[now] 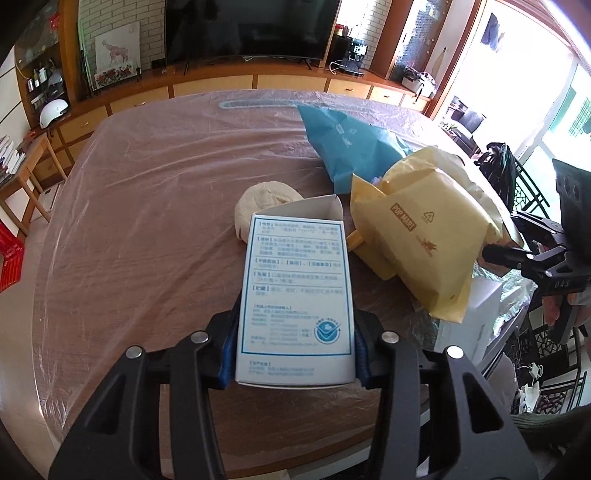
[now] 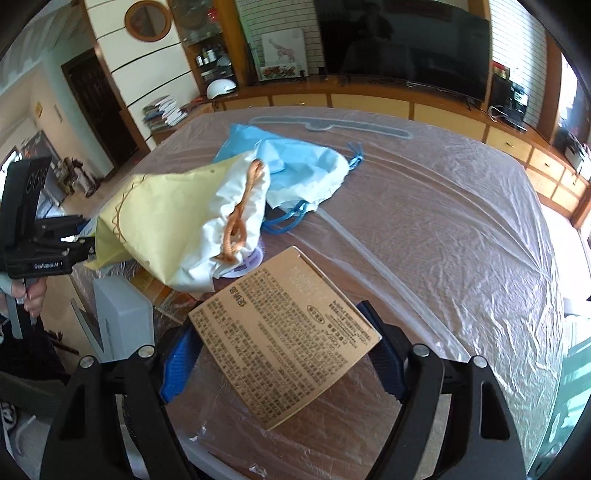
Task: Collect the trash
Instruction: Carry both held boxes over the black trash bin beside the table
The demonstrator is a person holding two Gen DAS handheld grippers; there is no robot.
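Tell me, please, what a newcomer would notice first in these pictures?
Probably the two boxes up close: a white box clamped in the left gripper, and a brown box between the fingers of the right gripper. Behind them, a yellow bag and a blue bag lie crumpled on the plastic-covered table.

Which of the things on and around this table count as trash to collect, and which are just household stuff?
Trash for the job:
white printed box, clamped in the left gripper
tan printed box, between the fingers of the right gripper
yellow bag
blue bag
round beige wad

Just lying about:
television
white helmet
stacked books
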